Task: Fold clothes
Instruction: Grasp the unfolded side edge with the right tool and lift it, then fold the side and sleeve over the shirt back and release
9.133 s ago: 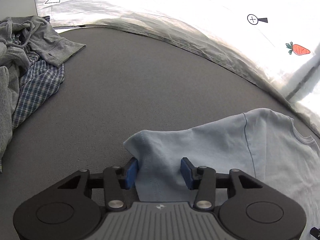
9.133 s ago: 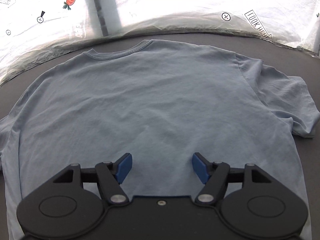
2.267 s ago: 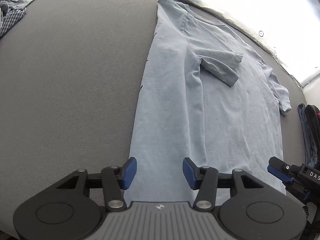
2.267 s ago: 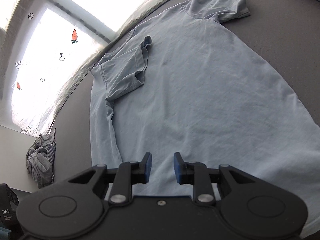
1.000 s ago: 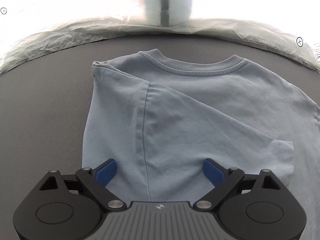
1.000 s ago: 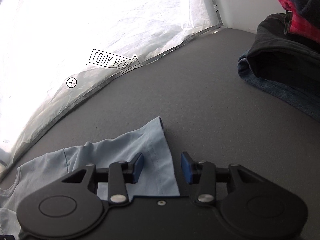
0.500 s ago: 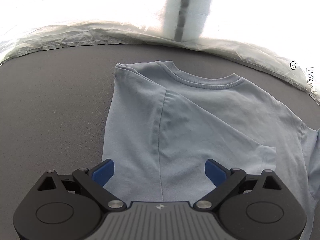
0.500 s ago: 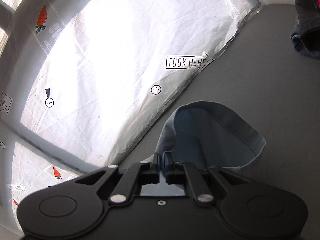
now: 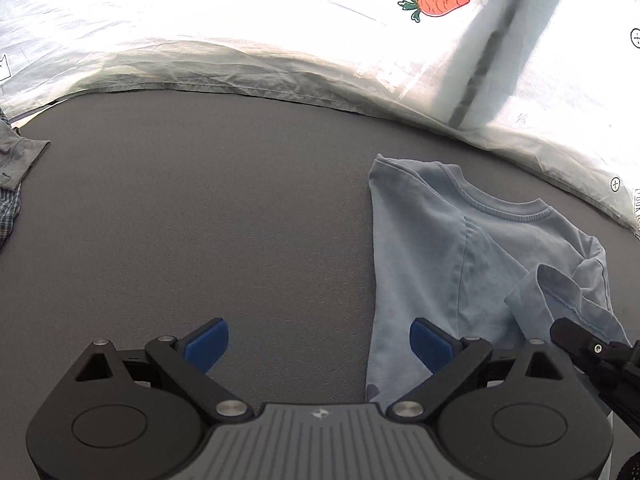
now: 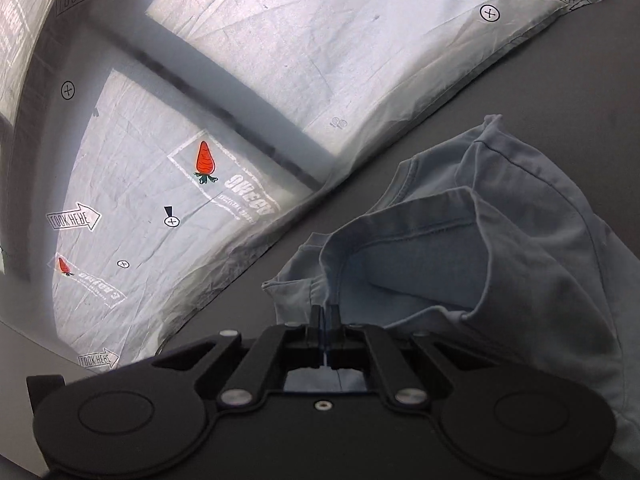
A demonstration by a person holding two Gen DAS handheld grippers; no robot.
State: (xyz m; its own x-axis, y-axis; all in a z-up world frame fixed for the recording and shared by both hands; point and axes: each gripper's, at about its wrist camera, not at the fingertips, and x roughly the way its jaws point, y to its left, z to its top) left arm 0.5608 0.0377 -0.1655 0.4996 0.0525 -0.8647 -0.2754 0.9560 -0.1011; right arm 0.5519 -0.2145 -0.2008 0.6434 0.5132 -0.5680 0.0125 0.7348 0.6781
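A light blue T-shirt (image 9: 440, 248) lies on the grey table (image 9: 200, 200), its left side folded inward and its collar toward the far edge. My left gripper (image 9: 320, 342) hangs open over bare table, its right fingertip just above the shirt's folded left edge, nothing between its pads. My right gripper (image 10: 325, 316) is shut on the hem of the shirt's right sleeve (image 10: 420, 264), which is lifted and curls open over the body of the shirt (image 10: 560, 280). In the left wrist view the raised sleeve (image 9: 560, 292) and part of the right gripper (image 9: 588, 348) show at the lower right.
A white crinkled sheet (image 9: 240, 20) printed with carrots (image 9: 434, 2), crosses and arrows rises behind the table's far edge. A grey garment (image 9: 20, 152) on a plaid one lies at the far left. Grey tabletop stretches left of the shirt.
My right gripper shut on the sleeve and lifted it, swinging it left over the shirt. My left gripper moved left, so the shirt now sits at the right of its view.
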